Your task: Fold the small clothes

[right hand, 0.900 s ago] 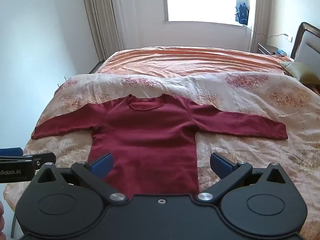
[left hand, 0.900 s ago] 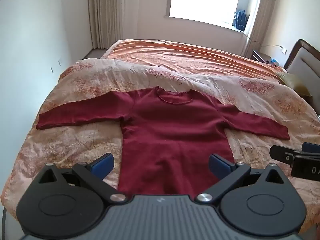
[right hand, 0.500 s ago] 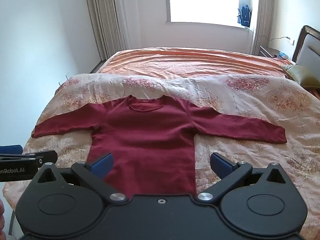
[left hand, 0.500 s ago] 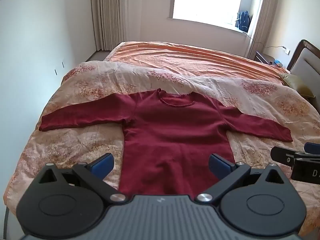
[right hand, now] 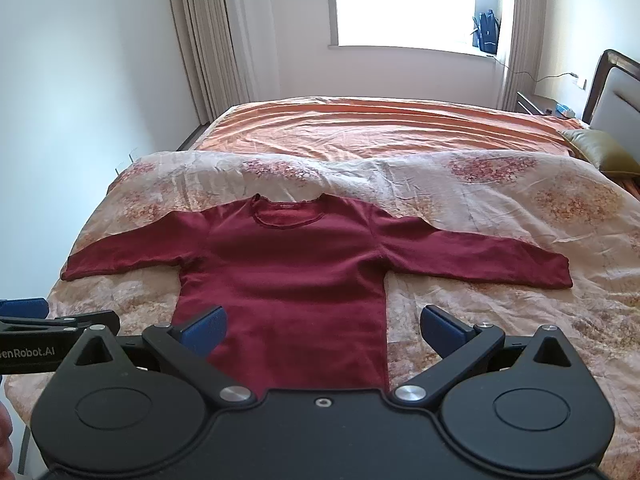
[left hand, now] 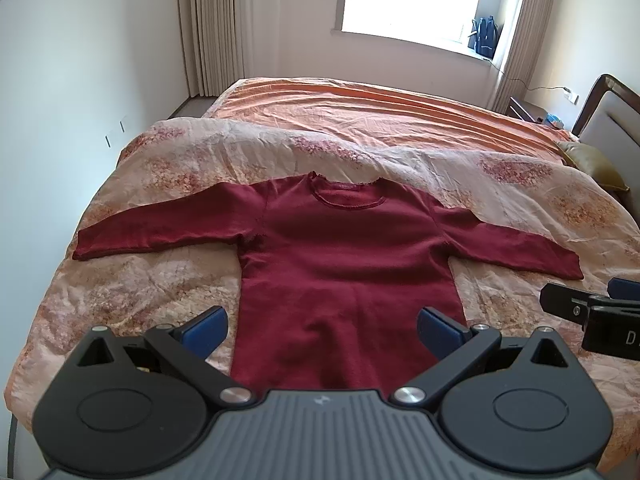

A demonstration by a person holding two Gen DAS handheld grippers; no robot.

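- My left gripper (left hand: 322, 330) hangs above the near edge of the bed, its fingers (left hand: 204, 329) spread wide apart and holding nothing; the blue pads look smooth and flat against the matte black linkage.
- My right gripper (right hand: 323, 329) hangs beside it at about the same height, fingers (right hand: 444, 329) equally splayed and empty.
- From the left wrist view, the tip of my right gripper shows at the right edge; from the right wrist view, my left one shows at the left edge, a black bar with white lettering.
- The dark red sweater (left hand: 344, 264) lies face up and flat on the floral quilt (left hand: 160, 280), neckline toward the far side and hem toward me.
- Its fabric looks like a soft, fine knit, slightly fuzzy, with a rolled round collar (left hand: 347, 196) and shallow ripples across the chest.
- Both long sleeves are stretched straight out sideways, the left sleeve (left hand: 160, 232) nearing the bed's left edge and the right sleeve (left hand: 516, 250) tapering to a blunt cuff.
- The quilt is pale peach with rust-coloured flower clusters, thin and heavily creased.
- Beyond it lies an orange bedsheet (right hand: 380, 124) with long parallel wrinkles.
- A shiny olive pillow (right hand: 600, 150) sits by the padded, wood-framed headboard (right hand: 616, 92) on the right.
- Beige pleated curtains (right hand: 200, 40) flank a bright window (right hand: 404, 0), with a blue bag (right hand: 486, 32) on its sill.
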